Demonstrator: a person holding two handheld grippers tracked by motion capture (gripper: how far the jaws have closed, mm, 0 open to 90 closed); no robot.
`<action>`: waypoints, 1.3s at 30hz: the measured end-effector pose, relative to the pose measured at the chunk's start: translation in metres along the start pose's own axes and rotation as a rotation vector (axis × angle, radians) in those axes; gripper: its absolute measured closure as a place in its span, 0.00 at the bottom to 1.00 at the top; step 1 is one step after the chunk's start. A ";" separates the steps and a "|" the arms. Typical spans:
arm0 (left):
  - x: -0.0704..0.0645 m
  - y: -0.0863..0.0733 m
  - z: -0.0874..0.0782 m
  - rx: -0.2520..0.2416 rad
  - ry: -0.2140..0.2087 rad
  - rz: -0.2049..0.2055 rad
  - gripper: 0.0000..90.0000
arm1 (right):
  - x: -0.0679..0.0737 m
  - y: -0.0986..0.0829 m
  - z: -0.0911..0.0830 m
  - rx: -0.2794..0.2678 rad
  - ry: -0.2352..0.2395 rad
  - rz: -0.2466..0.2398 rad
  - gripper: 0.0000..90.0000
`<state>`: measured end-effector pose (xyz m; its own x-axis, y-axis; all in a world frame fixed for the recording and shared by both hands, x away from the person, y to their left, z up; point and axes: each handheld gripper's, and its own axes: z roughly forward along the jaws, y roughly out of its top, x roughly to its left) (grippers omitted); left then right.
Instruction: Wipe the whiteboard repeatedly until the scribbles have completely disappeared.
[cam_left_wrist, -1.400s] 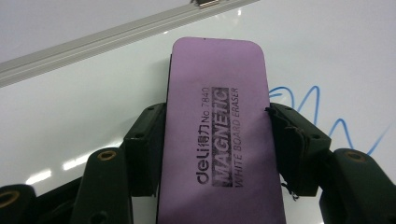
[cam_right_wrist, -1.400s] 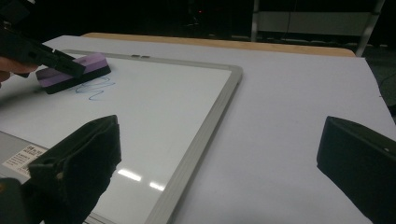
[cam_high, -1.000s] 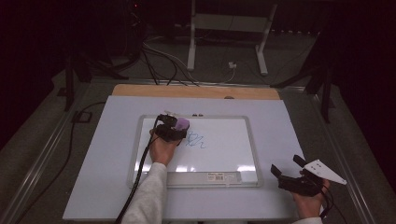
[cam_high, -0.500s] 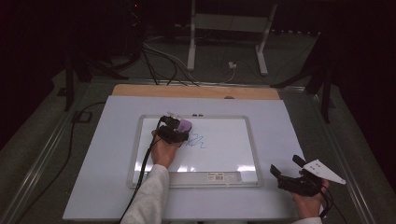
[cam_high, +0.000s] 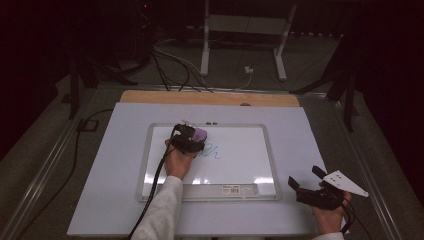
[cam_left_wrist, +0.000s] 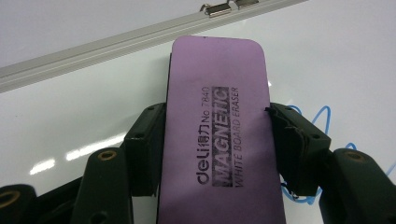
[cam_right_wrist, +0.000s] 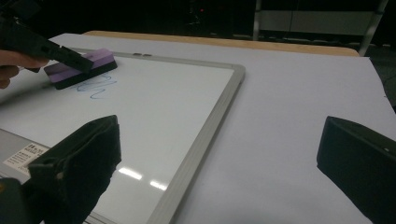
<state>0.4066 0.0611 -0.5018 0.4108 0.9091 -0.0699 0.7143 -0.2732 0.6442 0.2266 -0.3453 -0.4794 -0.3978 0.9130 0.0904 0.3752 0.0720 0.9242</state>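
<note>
A framed whiteboard lies flat on the white table. A blue scribble marks its middle. My left gripper is shut on a purple whiteboard eraser, which rests on the board at the scribble's left edge, near the top frame. In the right gripper view the eraser sits just behind the scribble. My right gripper hovers open over the table off the board's lower right corner, nothing between its jaws.
A wooden strip runs along the table's far edge. Metal stand legs and cables lie on the floor beyond. A cable trails from my left gripper along the forearm. A barcode label sits on the board's near frame.
My left gripper has slid the eraser slightly toward the board's top edge and a little left, uncovering more of the scribble. The right gripper has stayed in place.
</note>
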 end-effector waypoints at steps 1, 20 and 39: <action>0.000 0.000 0.000 0.000 -0.002 0.004 0.47 | 0.000 0.000 0.000 0.000 0.000 -0.001 0.00; -0.015 0.005 0.002 0.031 0.026 0.065 0.47 | 0.000 0.000 0.001 0.002 0.001 -0.002 0.00; 0.021 0.004 -0.001 0.017 0.106 -0.052 0.47 | -0.003 0.000 -0.002 -0.005 -0.005 0.009 0.00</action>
<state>0.4175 0.0797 -0.5003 0.3111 0.9502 -0.0211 0.7432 -0.2294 0.6285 0.2259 -0.3493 -0.4794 -0.3900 0.9157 0.0968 0.3744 0.0617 0.9252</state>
